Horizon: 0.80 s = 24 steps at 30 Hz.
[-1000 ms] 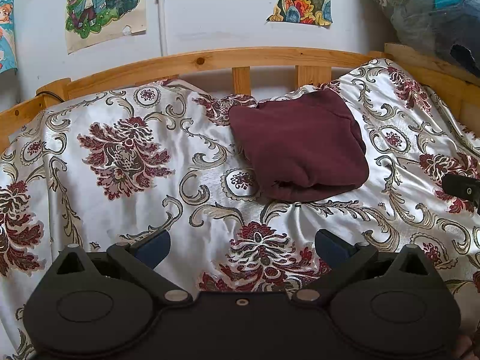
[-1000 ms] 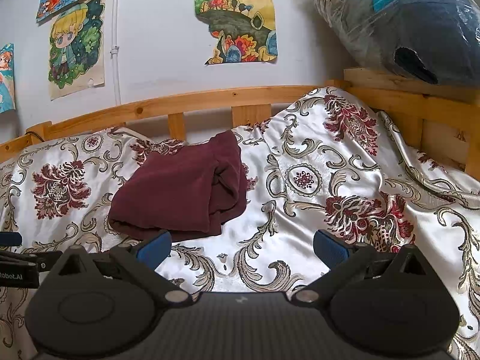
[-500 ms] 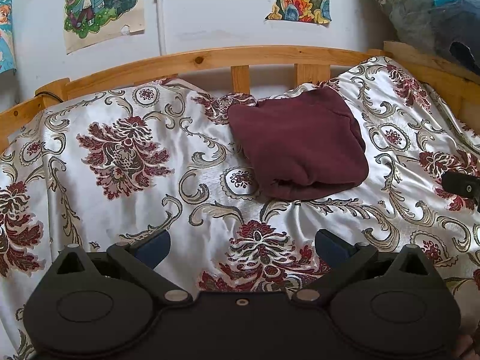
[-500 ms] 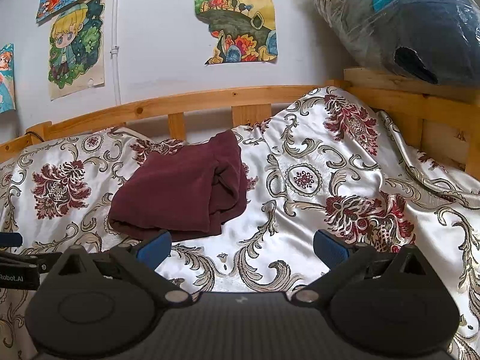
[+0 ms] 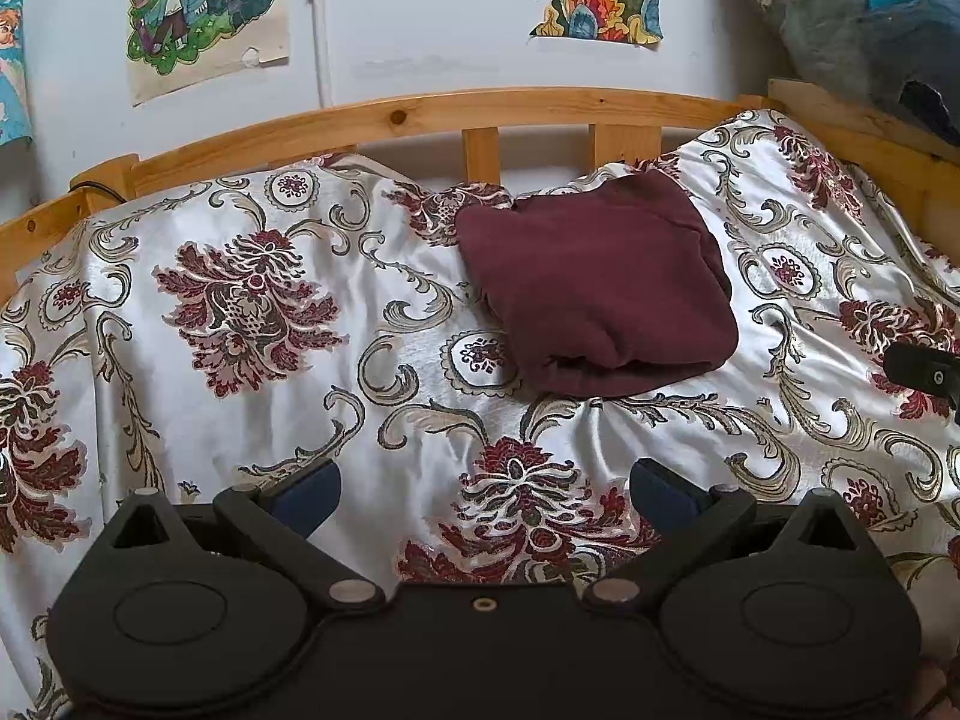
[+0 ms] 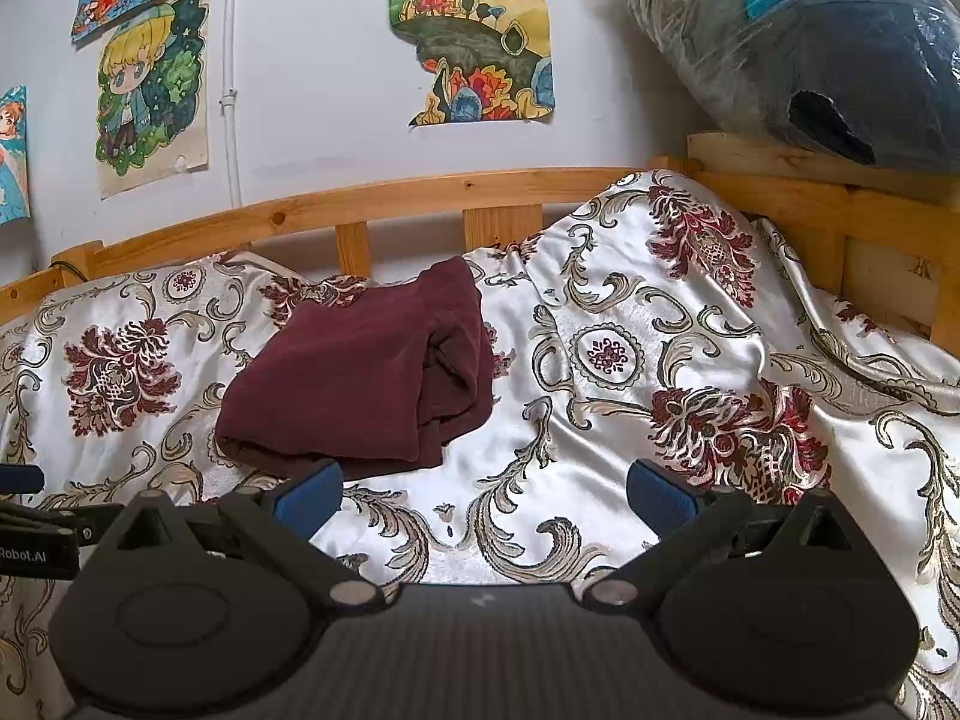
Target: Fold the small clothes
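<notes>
The maroon garment (image 5: 597,288) lies folded into a compact bundle on the floral satin bedspread (image 5: 252,396), toward the far side of the bed near the wooden rail (image 5: 420,117), its thick folded edge turned toward the cameras. In the right wrist view the same garment (image 6: 366,375) sits left of centre, with loose layers showing on its right side. The left tool (image 5: 483,489) hovers low over the bedspread, well short of the garment, its blue-padded fingers (image 5: 306,492) spread wide with nothing between them. The right tool (image 6: 483,489) is likewise spread and empty, with its left finger pad (image 6: 309,492) appearing just below the garment's near edge; whether it touches the cloth cannot be told. Part of the right tool shows at the right edge of the left wrist view (image 5: 924,366), apart from the garment. Compared with a second ago, the garment's shape and place are unchanged, both tools stay equally open, and the left view has shifted only very slightly. Posters (image 6: 153,90) hang on the wall behind.
</notes>
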{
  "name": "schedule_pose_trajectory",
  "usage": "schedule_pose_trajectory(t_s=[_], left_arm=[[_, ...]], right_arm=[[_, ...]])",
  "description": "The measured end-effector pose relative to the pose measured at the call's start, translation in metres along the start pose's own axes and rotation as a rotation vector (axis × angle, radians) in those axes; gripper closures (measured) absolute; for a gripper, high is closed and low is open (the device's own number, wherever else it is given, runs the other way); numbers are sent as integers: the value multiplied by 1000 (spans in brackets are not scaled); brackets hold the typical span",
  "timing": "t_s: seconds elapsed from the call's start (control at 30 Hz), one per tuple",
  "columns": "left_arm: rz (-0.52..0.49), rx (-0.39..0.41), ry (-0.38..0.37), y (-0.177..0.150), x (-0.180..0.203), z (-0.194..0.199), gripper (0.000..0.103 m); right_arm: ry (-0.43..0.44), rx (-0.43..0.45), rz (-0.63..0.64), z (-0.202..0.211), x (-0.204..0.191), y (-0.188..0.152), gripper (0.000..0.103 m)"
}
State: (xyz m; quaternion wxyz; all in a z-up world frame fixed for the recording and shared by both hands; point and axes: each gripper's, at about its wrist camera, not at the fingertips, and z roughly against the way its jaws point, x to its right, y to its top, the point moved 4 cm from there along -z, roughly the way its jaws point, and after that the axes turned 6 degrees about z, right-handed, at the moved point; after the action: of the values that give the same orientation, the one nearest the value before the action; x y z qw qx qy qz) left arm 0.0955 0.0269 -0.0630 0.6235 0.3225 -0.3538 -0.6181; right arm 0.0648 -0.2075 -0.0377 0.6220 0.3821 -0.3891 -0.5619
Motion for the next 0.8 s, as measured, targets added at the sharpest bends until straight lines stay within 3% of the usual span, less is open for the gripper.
schedule_pose_trajectory(t_s=[0.8], left_arm=[[-4, -16, 0, -3, -1, -2, 1]], right_arm=[[0, -2, -2, 0, 0, 0, 0]])
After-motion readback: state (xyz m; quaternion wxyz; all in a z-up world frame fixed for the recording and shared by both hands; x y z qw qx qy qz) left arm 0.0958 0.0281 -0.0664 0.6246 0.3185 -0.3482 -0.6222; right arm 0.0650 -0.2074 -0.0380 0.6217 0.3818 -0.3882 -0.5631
